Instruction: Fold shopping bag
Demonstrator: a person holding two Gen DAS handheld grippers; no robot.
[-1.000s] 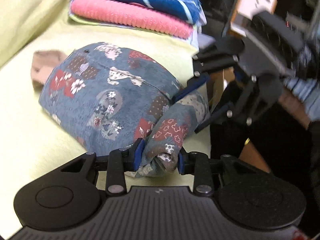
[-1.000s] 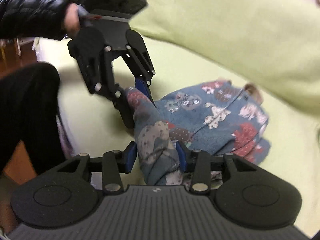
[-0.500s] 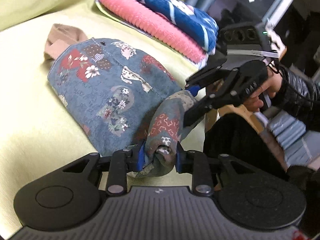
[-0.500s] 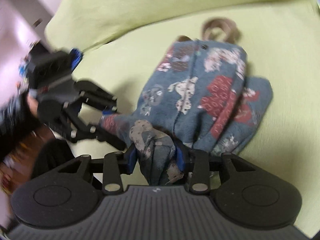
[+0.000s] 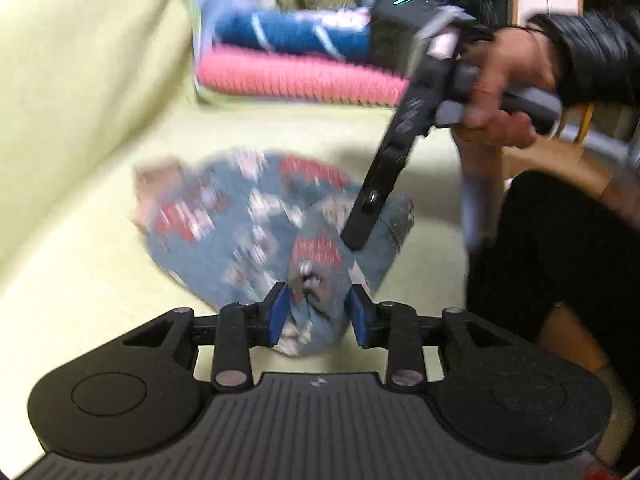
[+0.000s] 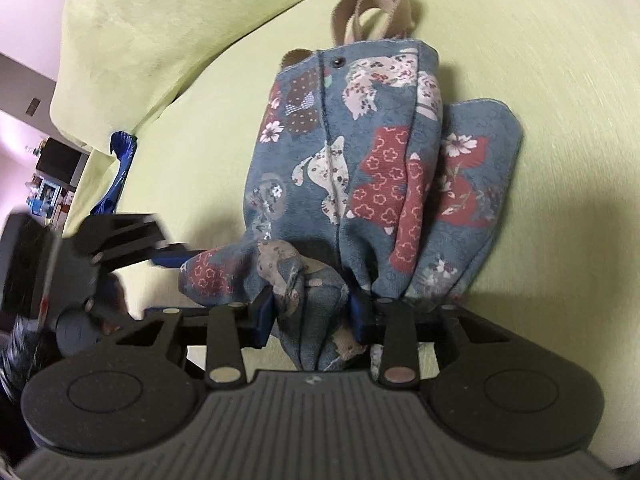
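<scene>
On the green sofa [image 6: 540, 80], our two tools, left tool [image 5: 316, 314] and right tool [image 6: 314, 314], pinch the near end of the bag [image 6: 360, 152], which stretches away from us

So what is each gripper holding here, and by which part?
Both hold the shopping bag by bunched bottom corners: right gripper and left gripper each clamp one, handles free.
</scene>
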